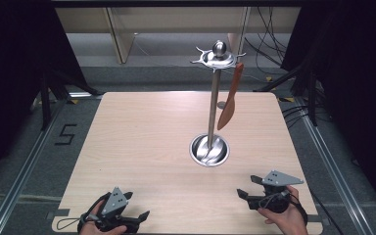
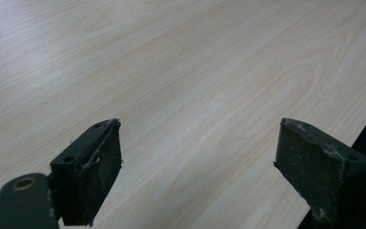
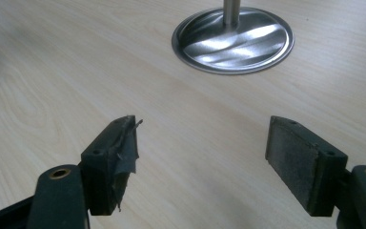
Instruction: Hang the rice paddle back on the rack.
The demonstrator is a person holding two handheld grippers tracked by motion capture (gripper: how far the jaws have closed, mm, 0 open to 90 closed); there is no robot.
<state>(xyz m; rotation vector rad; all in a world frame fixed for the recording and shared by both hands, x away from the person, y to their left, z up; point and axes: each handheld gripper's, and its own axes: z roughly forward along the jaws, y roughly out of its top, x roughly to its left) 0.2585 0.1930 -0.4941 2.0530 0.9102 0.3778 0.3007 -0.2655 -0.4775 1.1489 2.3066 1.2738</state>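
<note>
Item: wooden spatula point(image 1: 230, 95), hanging from top ring of steel rack point(image 1: 214, 98), mid-desk point(image 1: 142, 147), well apart from both grippers.
Left gripper point(image 1: 136, 219): released, empty, near front edge.
Right gripper point(image 1: 245, 188): released, empty, faces rack base point(image 3: 232, 39).
Risks: sideways pull tips tall rack; spatula swings off, drops; hook type, probably open prong, unclear.

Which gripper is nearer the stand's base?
The right gripper: its jaws face the steel stand base; the left gripper sits farther off at the near-left edge.
</note>
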